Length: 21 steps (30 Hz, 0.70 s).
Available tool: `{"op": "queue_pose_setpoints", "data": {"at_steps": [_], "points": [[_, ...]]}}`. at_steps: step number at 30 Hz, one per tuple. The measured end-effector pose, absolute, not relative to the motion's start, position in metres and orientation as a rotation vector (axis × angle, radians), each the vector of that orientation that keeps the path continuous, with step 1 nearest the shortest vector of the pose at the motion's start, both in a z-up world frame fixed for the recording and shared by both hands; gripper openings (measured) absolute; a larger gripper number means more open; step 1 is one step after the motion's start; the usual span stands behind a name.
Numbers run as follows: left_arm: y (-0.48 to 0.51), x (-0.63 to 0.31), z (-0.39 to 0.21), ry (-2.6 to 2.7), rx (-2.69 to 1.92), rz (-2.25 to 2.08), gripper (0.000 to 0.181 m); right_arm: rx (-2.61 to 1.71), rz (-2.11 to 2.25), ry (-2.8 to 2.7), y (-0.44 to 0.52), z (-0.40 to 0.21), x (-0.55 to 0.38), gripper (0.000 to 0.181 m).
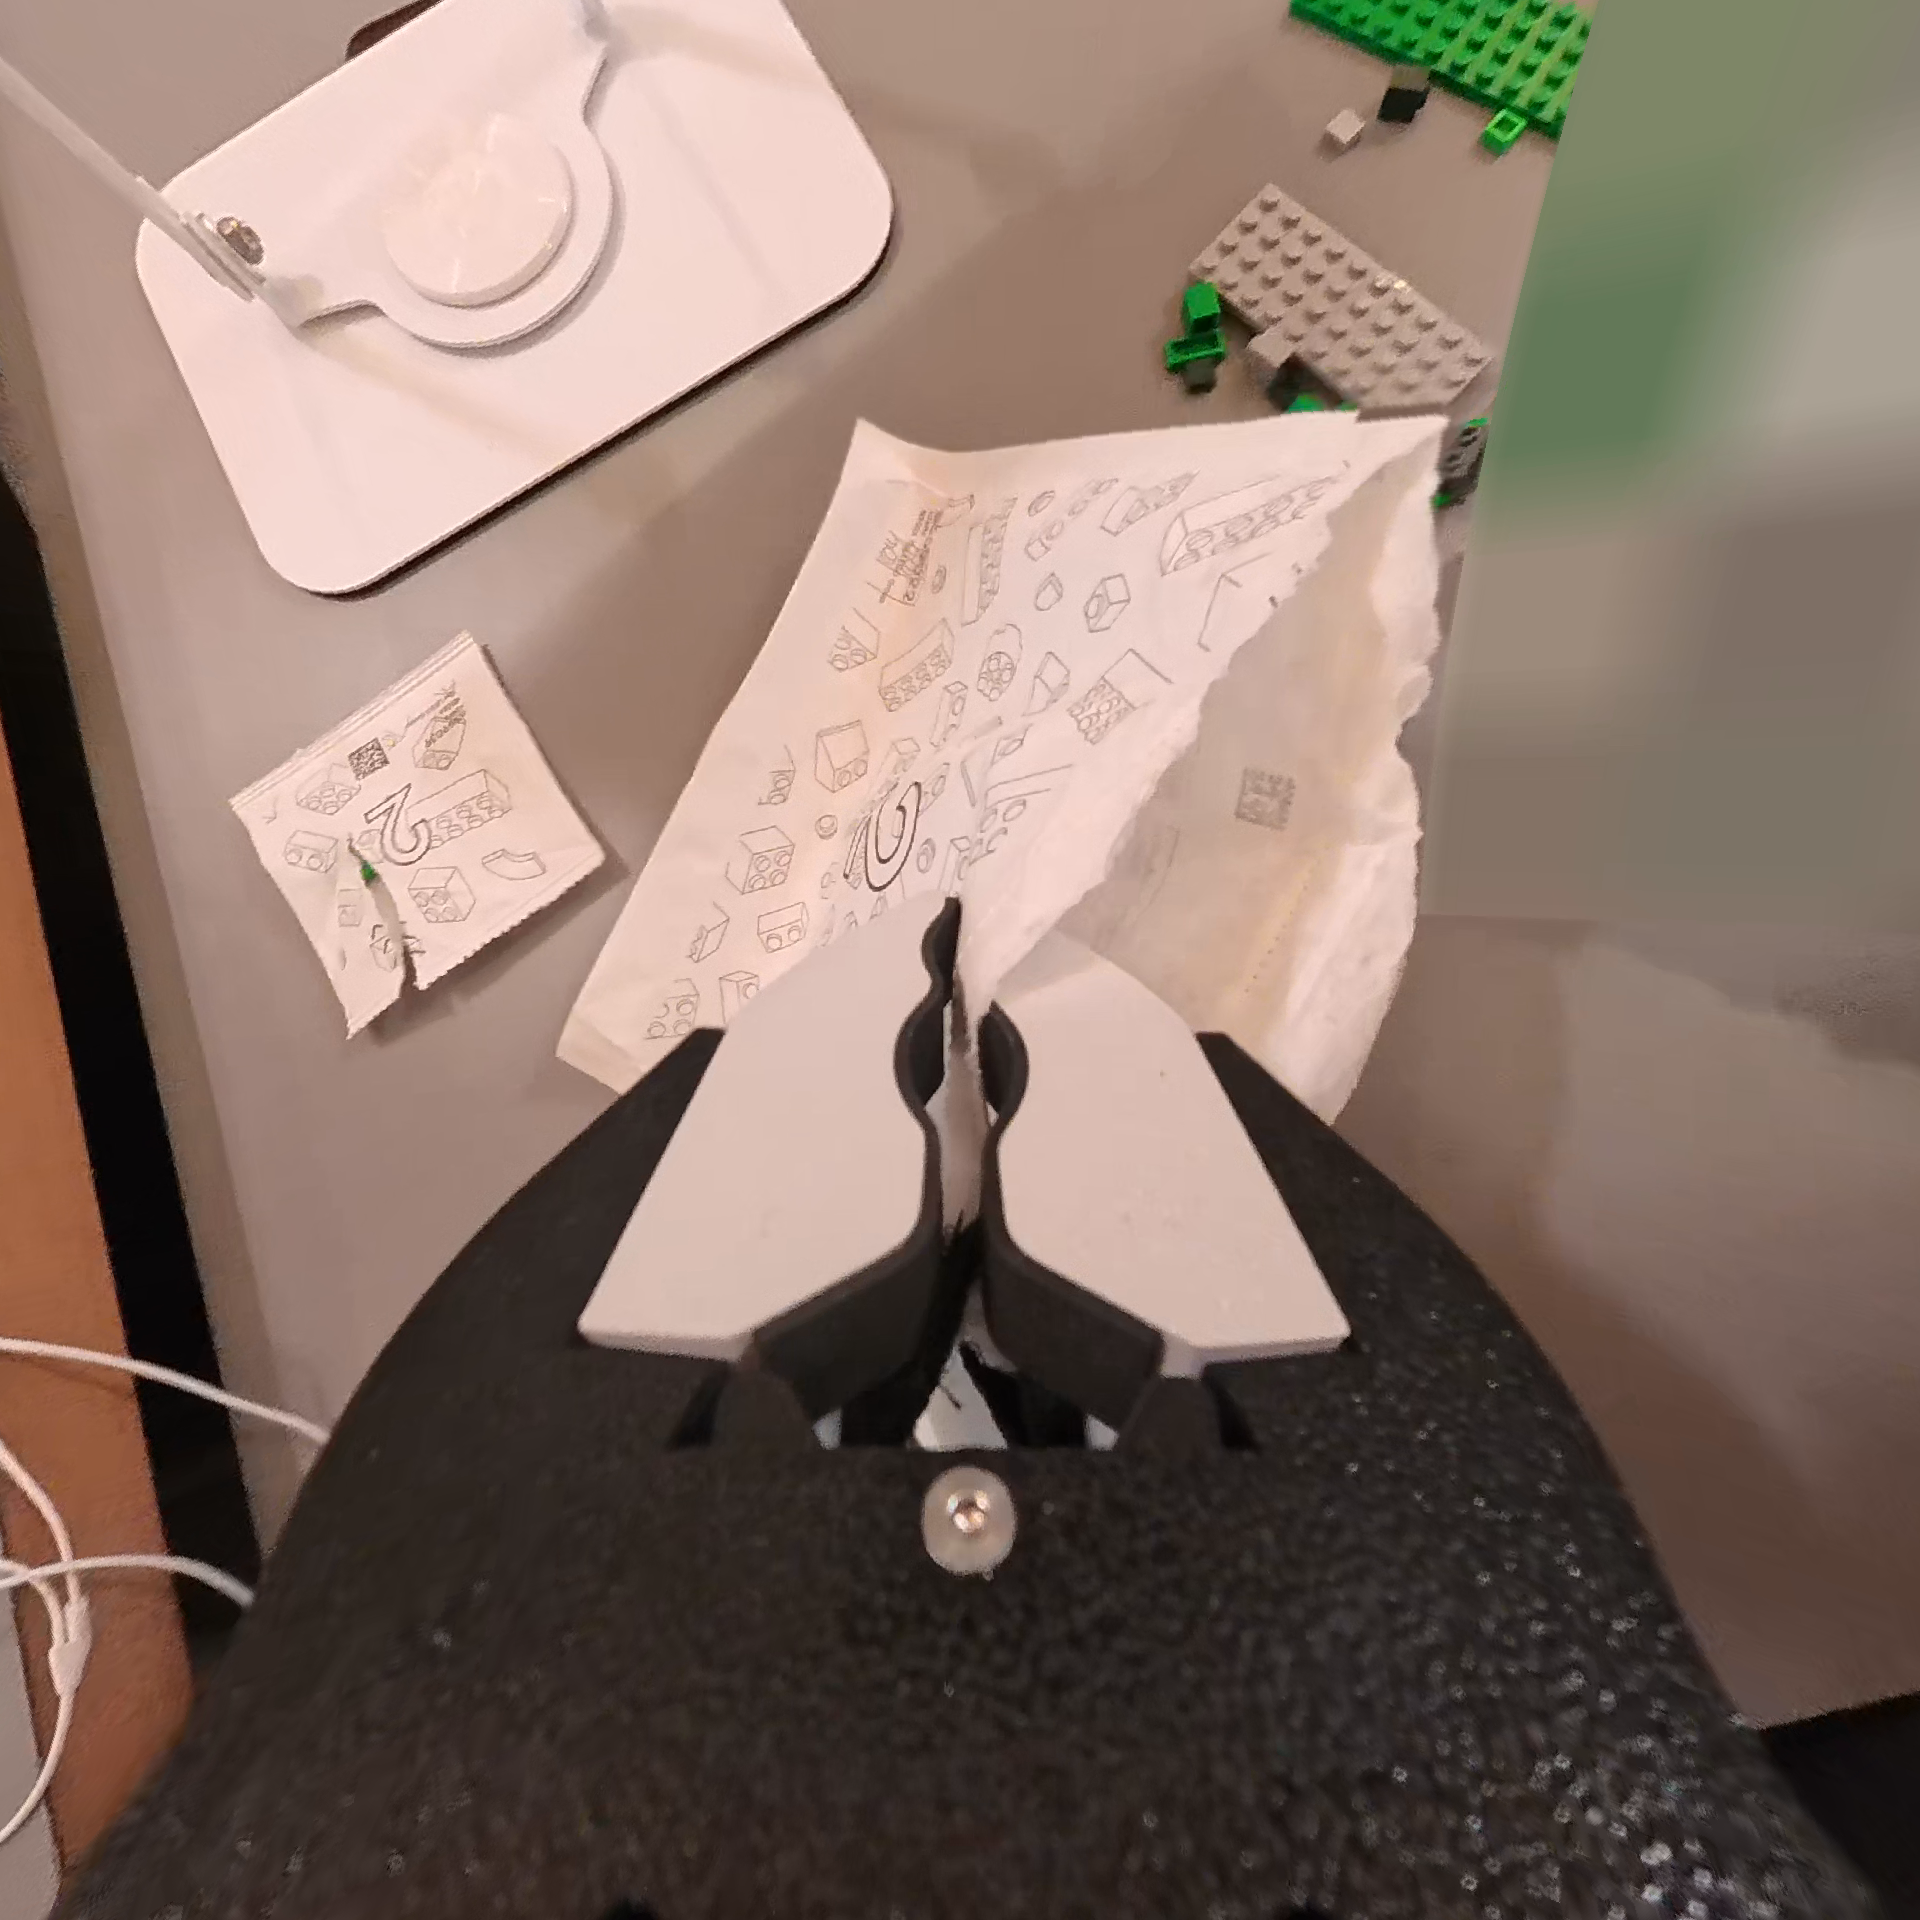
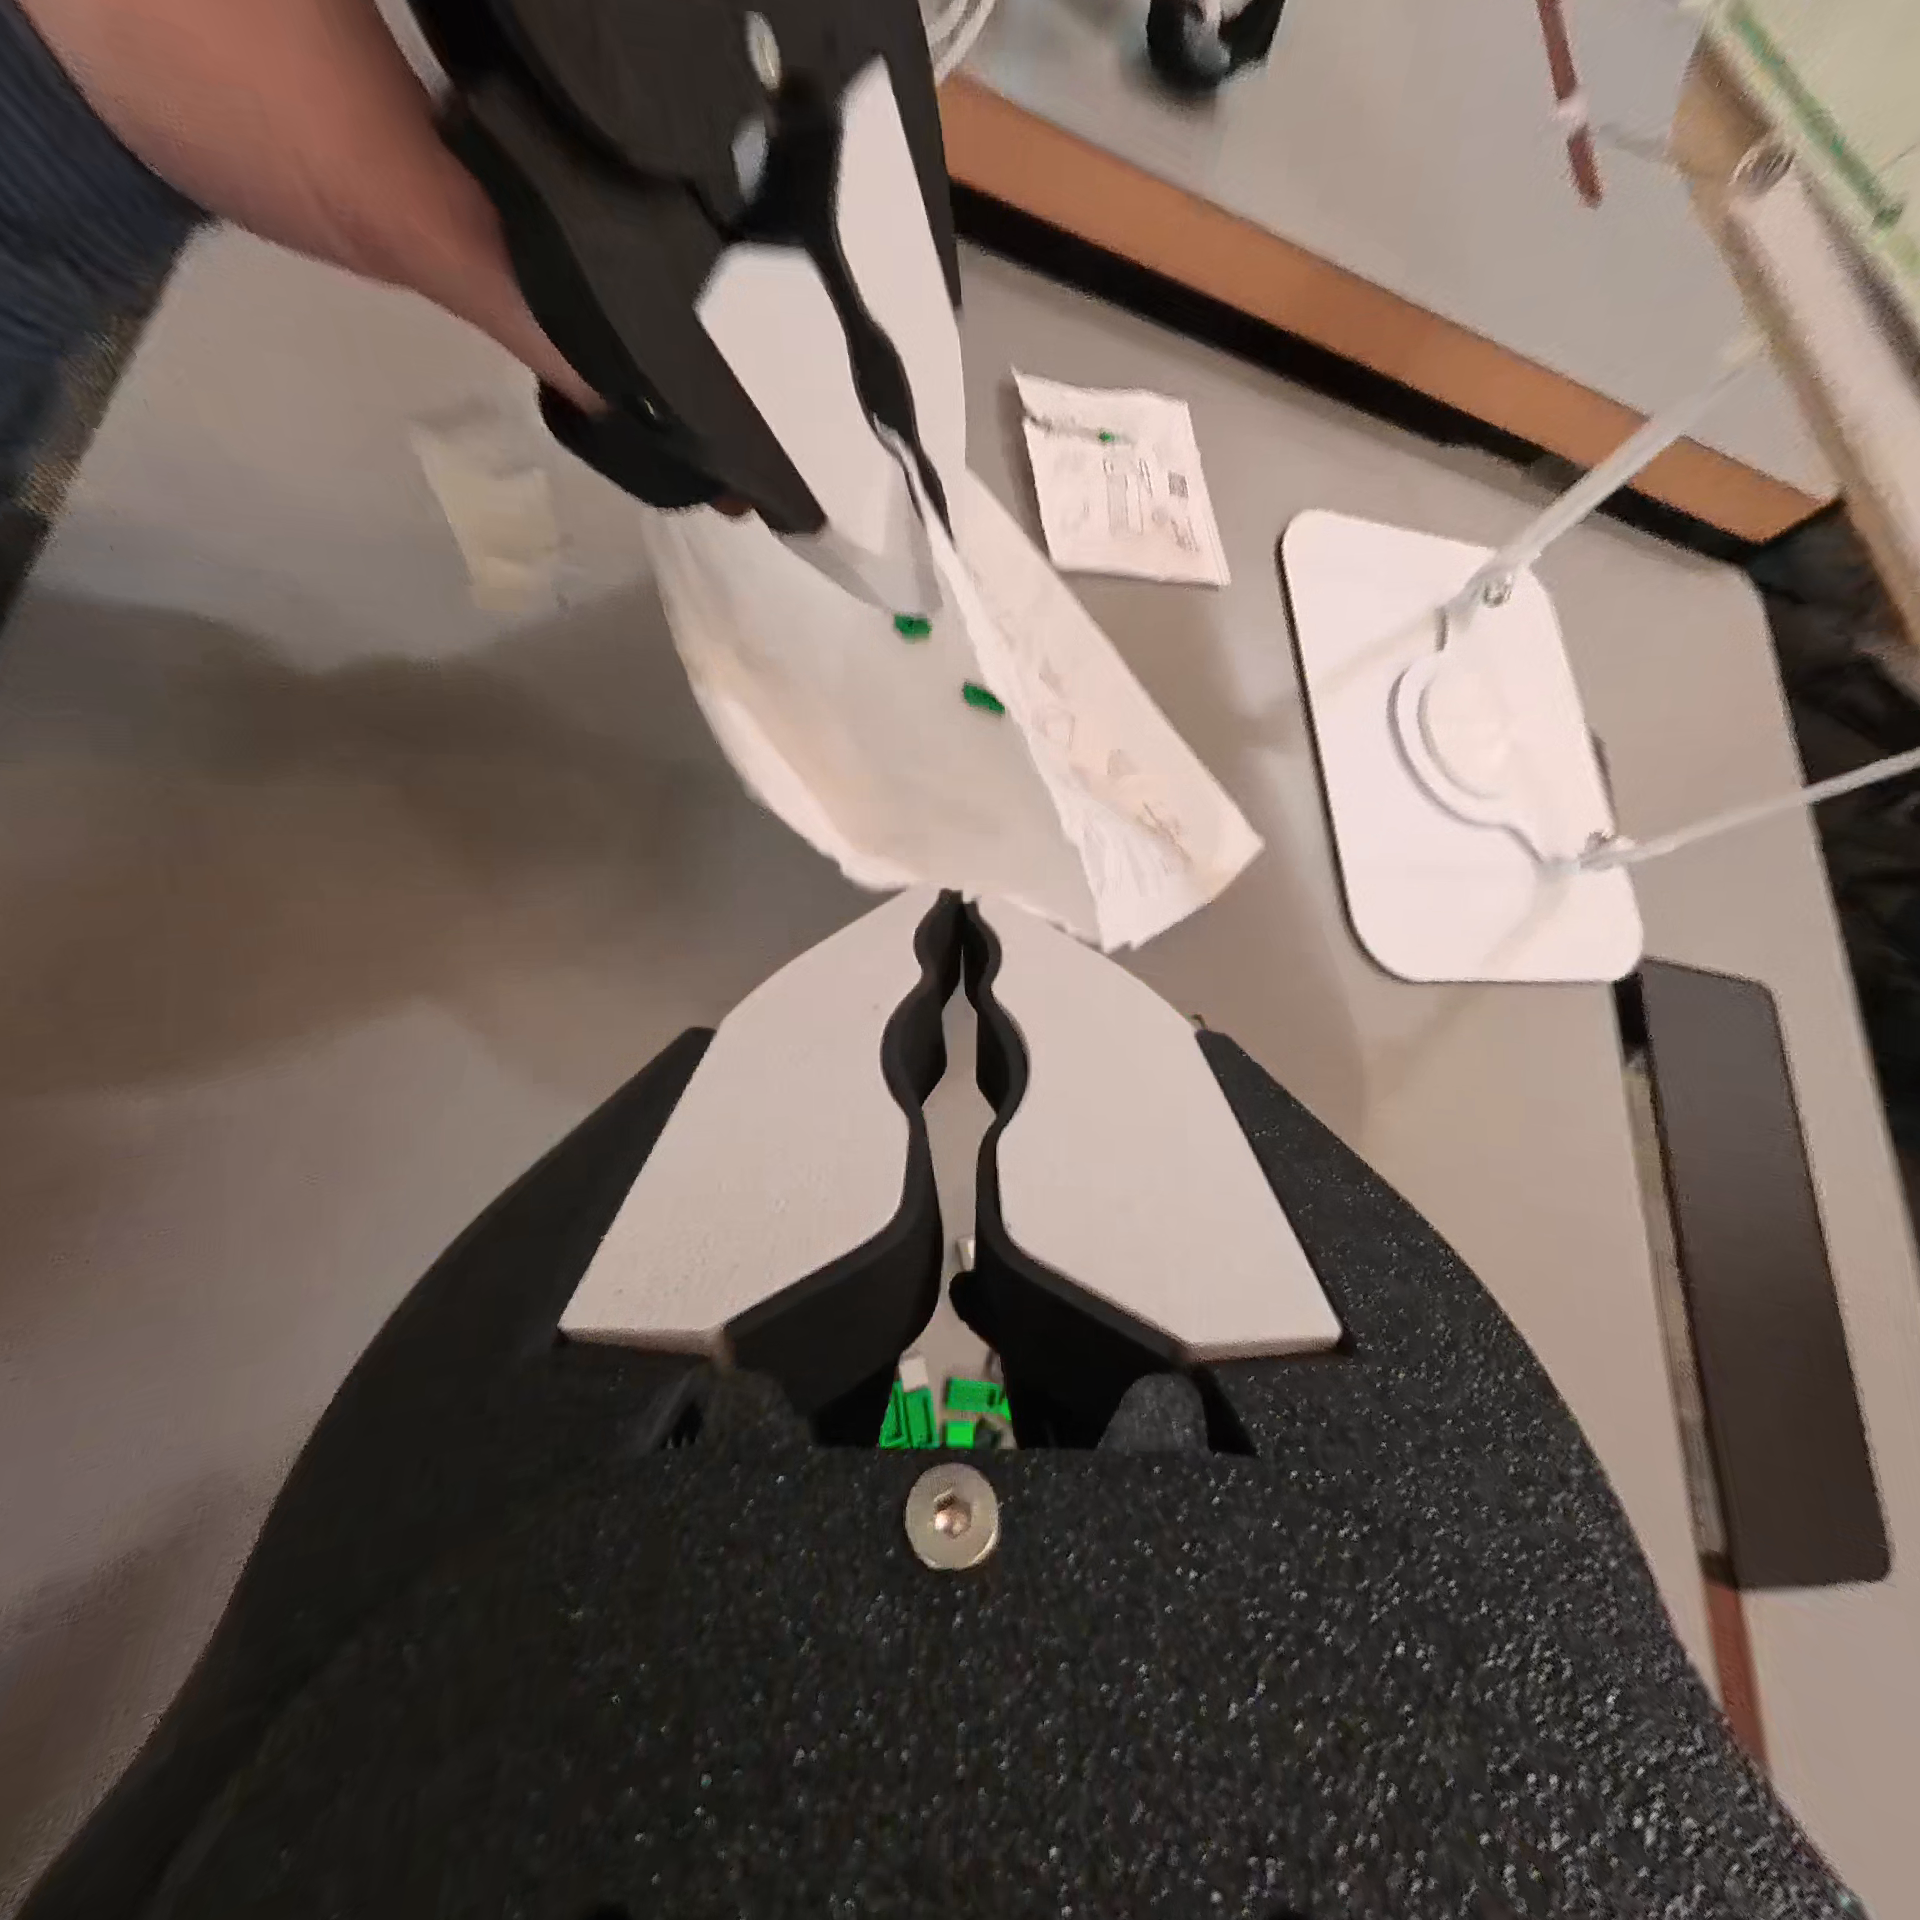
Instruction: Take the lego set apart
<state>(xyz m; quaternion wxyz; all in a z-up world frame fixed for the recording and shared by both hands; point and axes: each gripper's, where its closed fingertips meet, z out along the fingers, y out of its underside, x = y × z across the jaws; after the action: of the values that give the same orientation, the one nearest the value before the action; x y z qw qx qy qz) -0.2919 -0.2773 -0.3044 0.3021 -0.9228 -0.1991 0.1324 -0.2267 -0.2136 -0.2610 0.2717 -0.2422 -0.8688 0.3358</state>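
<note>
Left wrist view shows the left tool [image 1: 961, 956] squeezed tight on the torn edge of a big white paper bag [image 1: 997, 707], with the paper caught between its two black pads. The bag is printed with little brick drawings and it is lifted up off the grey surface [image 1: 644, 540], hanging open on the right side. Right wrist view shows the right tool [image 2: 958, 914] with its tips pressed together at the other edge of the same bag [image 2: 883, 748]; it looks like it pinches the paper, but that edge is blurry so this is not sure. In that view the left tool [image 2: 914, 488] comes down from the top, held by a person's hand [image 2: 343, 187], and the bag stretches between the two tools. Two small green pieces [image 2: 940, 660] show against the paper of the bag. More green pieces [image 2: 940, 1413] can be seen down through the gap behind the right tool's fingers. Farther out, in the left wrist view, a small torn paper packet [image 1: 416, 831] lies flat on the surface to the left of the bag. Behind it sits a white flat stand base [image 1: 499, 281]. At the far right are the lego parts: a grey plate [image 1: 1340, 301] with small green bricks [image 1: 1200, 343] just beside it, and a green plate [image 1: 1455, 57] at the top edge. White cables [image 1: 94, 1538] hang off the left side.
</note>
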Motion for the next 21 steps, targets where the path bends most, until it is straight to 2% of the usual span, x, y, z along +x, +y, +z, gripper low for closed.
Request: {"op": "queue_pose_setpoints", "data": {"at_steps": [1,5,11,17,21], "points": [[-0.28,-0.294,-0.304,-0.538,-2.45,0.375,0.0,-0.686,0.893,-2.363,-0.21,-0.268,-0.227,0.004],[-0.288,-0.301,-0.299,-0.573,-2.419,0.392,0.0,-0.888,0.898,-2.531,-0.203,-0.309,-0.225,0.011],[-0.291,-0.302,-0.298,-0.575,-2.42,0.391,0.0,-0.917,0.787,-2.717,-0.201,-0.363,-0.221,0.023],[-0.287,-0.299,-0.298,-0.55,-2.422,0.383,0.0,-1.04,0.698,-2.719,-0.188,-0.38,-0.223,0.023],[-0.284,-0.297,-0.299,-0.538,-2.432,0.374,0.0,-1.116,0.673,-2.708,-0.189,-0.383,-0.226,0.016]]}}
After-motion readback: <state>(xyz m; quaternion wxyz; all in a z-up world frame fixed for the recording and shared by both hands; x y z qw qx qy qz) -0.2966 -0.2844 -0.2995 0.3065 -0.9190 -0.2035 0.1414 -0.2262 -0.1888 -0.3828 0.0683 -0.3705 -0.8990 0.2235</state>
